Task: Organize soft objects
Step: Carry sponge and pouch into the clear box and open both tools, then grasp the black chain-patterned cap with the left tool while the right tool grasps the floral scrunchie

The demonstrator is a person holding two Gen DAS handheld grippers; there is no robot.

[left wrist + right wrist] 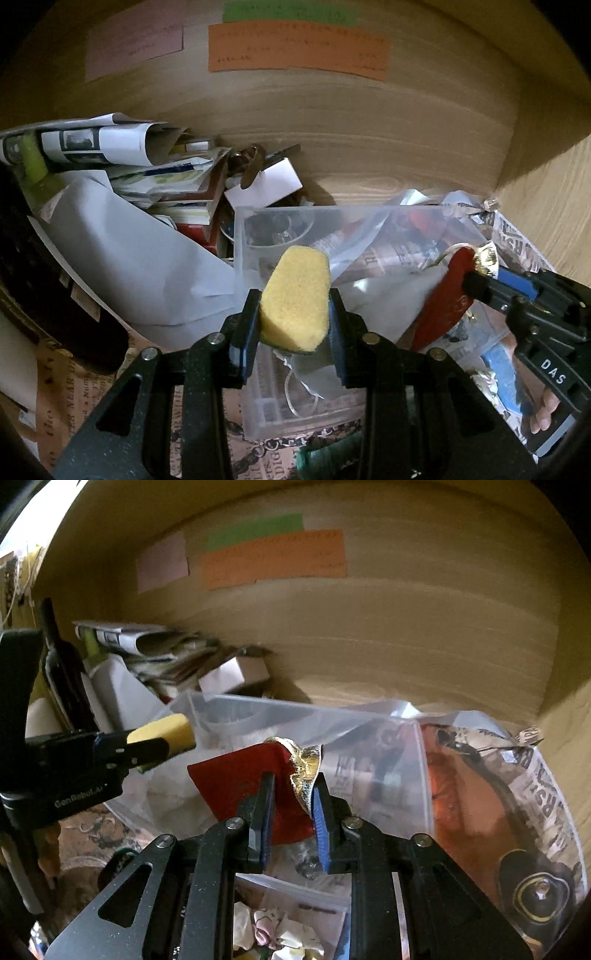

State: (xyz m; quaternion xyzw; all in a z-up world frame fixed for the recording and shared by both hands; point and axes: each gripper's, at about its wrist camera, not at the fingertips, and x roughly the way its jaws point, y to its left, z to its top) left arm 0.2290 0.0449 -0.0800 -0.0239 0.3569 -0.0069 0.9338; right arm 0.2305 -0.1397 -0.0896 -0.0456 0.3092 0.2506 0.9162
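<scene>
Wood-grain back wall (369,122) fills 12 o'clock in both views, carrying coloured paper labels (295,51): orange, green, pink; the text is unreadable. Surface below is crowded, barely a bare patch showing.

Clear plastic bin (258,229) at centre, draped with a clear bag (369,738) over printed newspaper wrap (546,771). Paper and book pile (147,162) at 10 o'clock in the left view, with a rolled newspaper (92,142) on top and a white box (266,181) beside it. Dark bottle (59,657) upright at 9 o'clock in the right view.

Left gripper (293,306): narrow, pinching a yellow sponge (299,291) from both sides, with the sponge standing up past the fingertips, above the bin.

Right gripper (291,797): narrow, clamped on a red cloth pouch (240,775) with a gold-trimmed edge (306,771). Most of the pouch hangs loose toward 9 o'clock. Held over the bag, near the sponge but apart from it.

Risks, as judged:
- Pouch is caught near one edge only, so a quick swing could slip it free into the clutter.
- Sponge is compressed and may spring off-target on release.
- The two grippers work close together, so crossing paths invites a knock.
- Loose bag film could snag a finger and drag the bin contents.
</scene>
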